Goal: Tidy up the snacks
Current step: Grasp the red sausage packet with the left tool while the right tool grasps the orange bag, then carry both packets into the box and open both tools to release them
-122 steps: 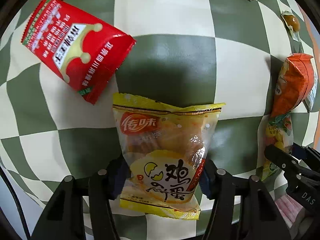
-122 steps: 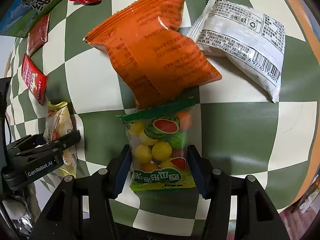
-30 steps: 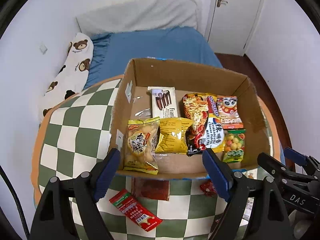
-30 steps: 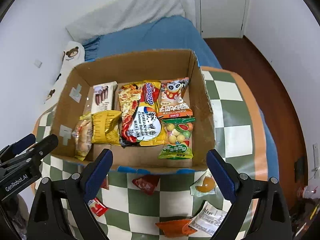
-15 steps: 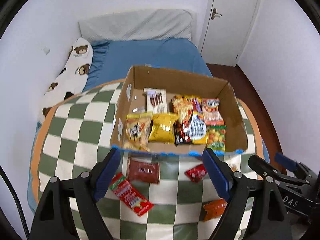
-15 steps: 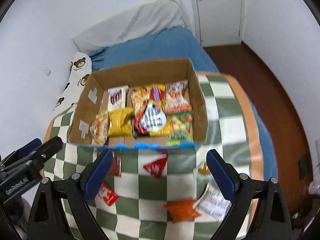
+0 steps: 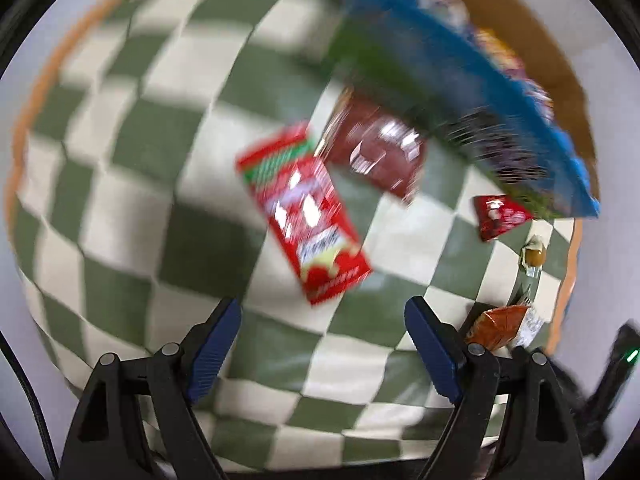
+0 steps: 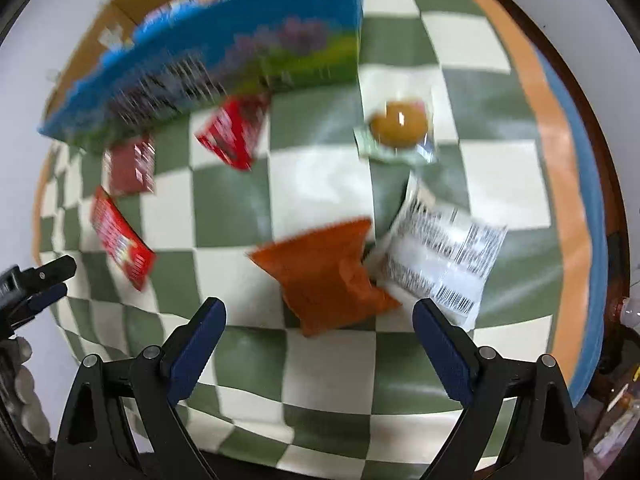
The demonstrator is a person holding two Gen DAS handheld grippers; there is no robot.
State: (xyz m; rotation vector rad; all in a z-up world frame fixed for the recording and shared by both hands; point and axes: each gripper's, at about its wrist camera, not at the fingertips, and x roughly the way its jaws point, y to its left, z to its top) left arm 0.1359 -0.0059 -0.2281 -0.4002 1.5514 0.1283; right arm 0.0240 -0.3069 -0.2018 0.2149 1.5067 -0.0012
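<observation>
Both views are motion-blurred. My left gripper [image 7: 323,312] is open and empty above the checkered table, just short of a long red snack packet [image 7: 304,216]. A dark red packet [image 7: 376,152] lies beyond it, by the box. My right gripper [image 8: 320,312] is open and empty, just short of an orange snack bag [image 8: 324,272]. A white packet with a barcode [image 8: 444,264] lies right of the orange bag. The cardboard box [image 7: 472,92], with a blue printed front [image 8: 224,64], holds several snacks.
A small red packet [image 8: 236,132] and a clear pouch with a brown egg-like snack [image 8: 398,128] lie near the box. The red long packet also shows in the right wrist view [image 8: 120,240]. The table's orange rim [image 8: 560,160] curves at right.
Both grippers have swung down from a high view over the box toward the tabletop. The loose packets now fill the views. Both stay open and empty.
</observation>
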